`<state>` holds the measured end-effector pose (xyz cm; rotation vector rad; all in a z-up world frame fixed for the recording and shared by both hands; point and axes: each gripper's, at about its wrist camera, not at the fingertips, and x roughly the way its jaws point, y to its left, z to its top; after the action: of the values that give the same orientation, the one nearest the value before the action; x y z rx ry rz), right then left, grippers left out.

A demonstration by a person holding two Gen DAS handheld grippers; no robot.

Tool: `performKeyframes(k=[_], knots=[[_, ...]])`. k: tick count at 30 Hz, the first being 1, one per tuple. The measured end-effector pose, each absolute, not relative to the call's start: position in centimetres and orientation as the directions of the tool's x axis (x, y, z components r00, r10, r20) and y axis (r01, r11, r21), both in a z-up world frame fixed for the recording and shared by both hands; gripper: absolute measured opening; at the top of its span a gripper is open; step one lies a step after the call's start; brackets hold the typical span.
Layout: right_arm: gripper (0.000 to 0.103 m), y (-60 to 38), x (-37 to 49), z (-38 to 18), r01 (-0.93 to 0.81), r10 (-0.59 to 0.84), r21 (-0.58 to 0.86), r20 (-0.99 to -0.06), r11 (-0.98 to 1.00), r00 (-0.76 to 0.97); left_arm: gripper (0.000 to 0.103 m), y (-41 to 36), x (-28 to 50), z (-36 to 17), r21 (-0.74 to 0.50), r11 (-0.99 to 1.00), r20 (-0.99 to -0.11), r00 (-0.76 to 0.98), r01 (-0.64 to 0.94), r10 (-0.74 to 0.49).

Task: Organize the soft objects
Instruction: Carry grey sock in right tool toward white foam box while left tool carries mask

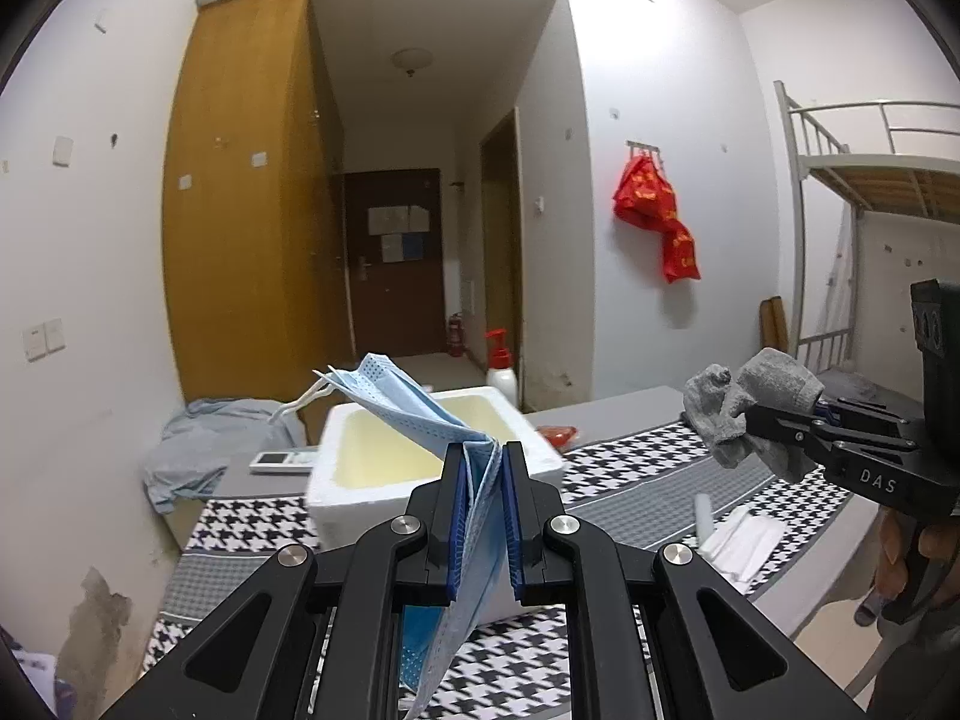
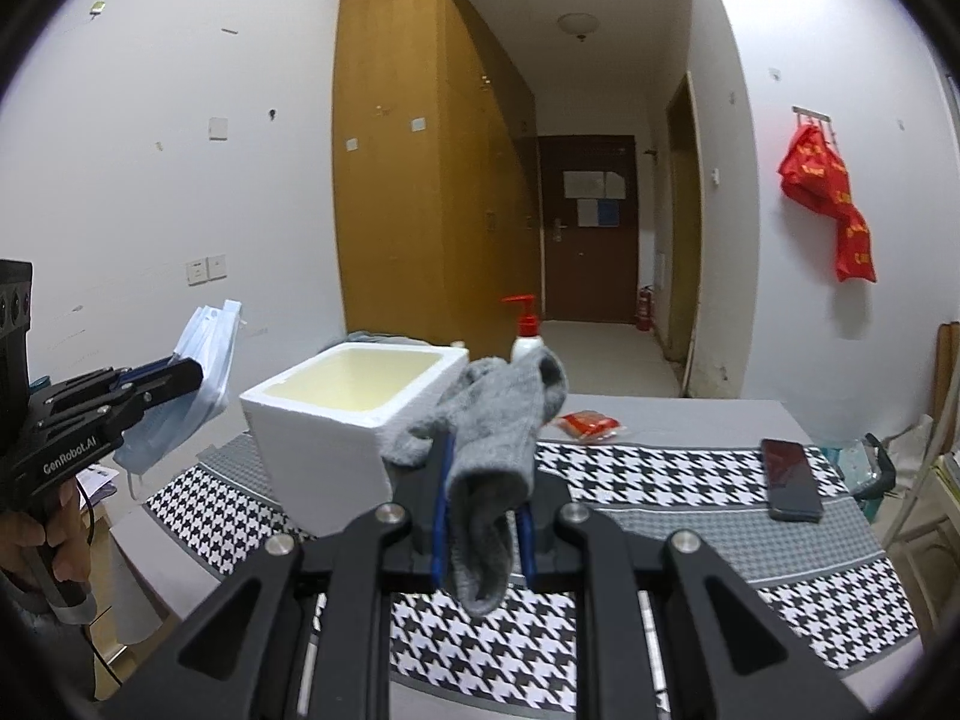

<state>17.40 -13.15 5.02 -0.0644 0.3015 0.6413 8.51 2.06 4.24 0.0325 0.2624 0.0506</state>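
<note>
Two hand-held grippers, both raised above the houndstooth-patterned table mat (image 2: 630, 468). Left gripper (image 1: 483, 450): jaws clamped tight on a pale blue pleated face mask (image 1: 414, 408), which hangs in the air over the open white foam box (image 1: 336, 492). Right gripper (image 2: 480, 480): jaws closed narrowly on a grey knitted sock (image 2: 492, 420), held aloft just beside that box. Black phone (image 2: 792, 480) flat on mat.

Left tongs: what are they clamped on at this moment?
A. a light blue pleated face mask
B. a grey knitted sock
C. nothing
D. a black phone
A: the left tongs are shut on the light blue pleated face mask, which hangs between their pads near the white foam box; the grey knitted sock is in the right tongs.
</note>
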Motion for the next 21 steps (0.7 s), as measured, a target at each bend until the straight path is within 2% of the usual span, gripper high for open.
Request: performKeyframes(k=[21], knots=[[0.022,-7.5,17.9,4.9,-0.709,0.676,0.014,-0.318,0.705,0.665,0.012,6.3,6.9,3.9,0.020,0.980,-0.275,0.941,-0.200,0.198]])
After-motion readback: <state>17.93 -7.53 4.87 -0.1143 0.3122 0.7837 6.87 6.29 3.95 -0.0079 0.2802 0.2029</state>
